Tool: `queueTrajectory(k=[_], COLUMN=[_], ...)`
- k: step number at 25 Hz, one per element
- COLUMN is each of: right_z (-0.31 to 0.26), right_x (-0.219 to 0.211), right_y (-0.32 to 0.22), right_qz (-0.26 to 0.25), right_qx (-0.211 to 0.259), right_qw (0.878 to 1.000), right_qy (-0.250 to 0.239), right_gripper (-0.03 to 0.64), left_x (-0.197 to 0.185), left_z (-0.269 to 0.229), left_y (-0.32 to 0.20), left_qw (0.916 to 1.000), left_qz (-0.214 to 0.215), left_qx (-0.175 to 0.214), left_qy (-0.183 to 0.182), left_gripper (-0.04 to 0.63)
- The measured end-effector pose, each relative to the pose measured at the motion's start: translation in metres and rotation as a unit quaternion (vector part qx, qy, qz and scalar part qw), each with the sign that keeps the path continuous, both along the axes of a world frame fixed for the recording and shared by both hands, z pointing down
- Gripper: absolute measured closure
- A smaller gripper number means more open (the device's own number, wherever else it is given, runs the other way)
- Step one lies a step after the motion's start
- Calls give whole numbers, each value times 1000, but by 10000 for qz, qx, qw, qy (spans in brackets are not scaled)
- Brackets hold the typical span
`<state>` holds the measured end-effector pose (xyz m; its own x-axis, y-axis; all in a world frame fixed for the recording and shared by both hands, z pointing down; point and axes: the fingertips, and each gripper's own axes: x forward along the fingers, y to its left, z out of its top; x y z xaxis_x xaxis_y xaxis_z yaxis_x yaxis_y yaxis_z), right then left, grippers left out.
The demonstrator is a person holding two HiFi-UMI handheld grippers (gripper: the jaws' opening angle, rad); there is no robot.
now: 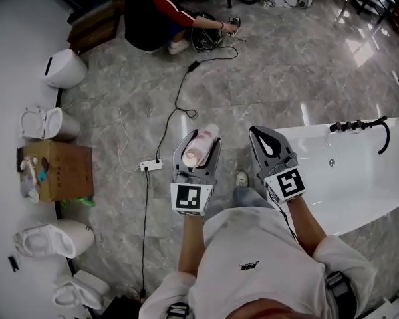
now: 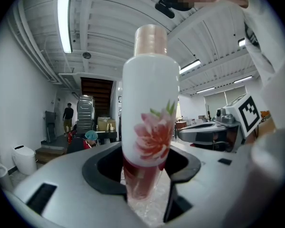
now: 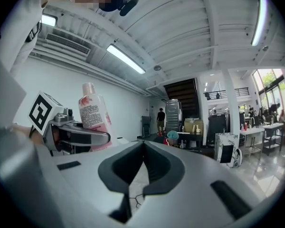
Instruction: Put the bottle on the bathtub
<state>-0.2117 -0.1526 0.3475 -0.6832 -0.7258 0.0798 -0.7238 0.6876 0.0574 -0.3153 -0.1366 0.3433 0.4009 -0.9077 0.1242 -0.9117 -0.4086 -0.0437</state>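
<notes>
My left gripper (image 1: 199, 142) is shut on a white bottle (image 1: 199, 153) with a pink flower print and a tan cap, held above the marble floor. In the left gripper view the bottle (image 2: 149, 103) stands upright between the jaws of the left gripper (image 2: 145, 175). My right gripper (image 1: 258, 133) hangs just to its right, jaws shut with nothing in them, near the left end of the white bathtub (image 1: 362, 185). The right gripper view shows its tips (image 3: 143, 146) meeting, and the bottle (image 3: 94, 113) off to the left.
A black faucet (image 1: 359, 126) sits on the tub's far rim. White toilets (image 1: 63, 68) and a cardboard box (image 1: 60, 171) line the left wall. A power strip (image 1: 151, 166) with a black cable lies on the floor. A person (image 1: 153, 15) crouches at the back.
</notes>
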Motion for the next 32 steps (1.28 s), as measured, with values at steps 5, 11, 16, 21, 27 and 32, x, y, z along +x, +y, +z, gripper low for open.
queueTrajectory(k=[5, 11, 16, 21, 27, 32], right_z=[-1, 8, 23, 46, 77, 124], right_x=[10, 39, 84, 136, 202, 270], right_y=[-28, -53, -81, -100, -100, -103], right_qz=[209, 741, 1477, 2282, 3434, 4144], right_qx=[-18, -77, -200, -417, -679, -848], right_qw=[9998, 9972, 9888, 9727, 9367, 9061], right_qy=[-69, -2, 60, 72, 78, 103], right_gripper=[624, 624, 624, 624, 624, 624], left_x=[11, 40, 86, 148, 222, 295], left_z=[1, 4, 17, 40, 75, 126], left_y=[-31, -70, -113, -147, -168, -186], left_qw=[9998, 9970, 9873, 9683, 9318, 9049], left_qz=[204, 776, 1587, 2483, 3592, 4187], left_qx=[-21, -24, -106, -260, -526, -769], left_qy=[-23, -15, -14, 18, 42, -3], left_gripper=[367, 367, 367, 367, 367, 367])
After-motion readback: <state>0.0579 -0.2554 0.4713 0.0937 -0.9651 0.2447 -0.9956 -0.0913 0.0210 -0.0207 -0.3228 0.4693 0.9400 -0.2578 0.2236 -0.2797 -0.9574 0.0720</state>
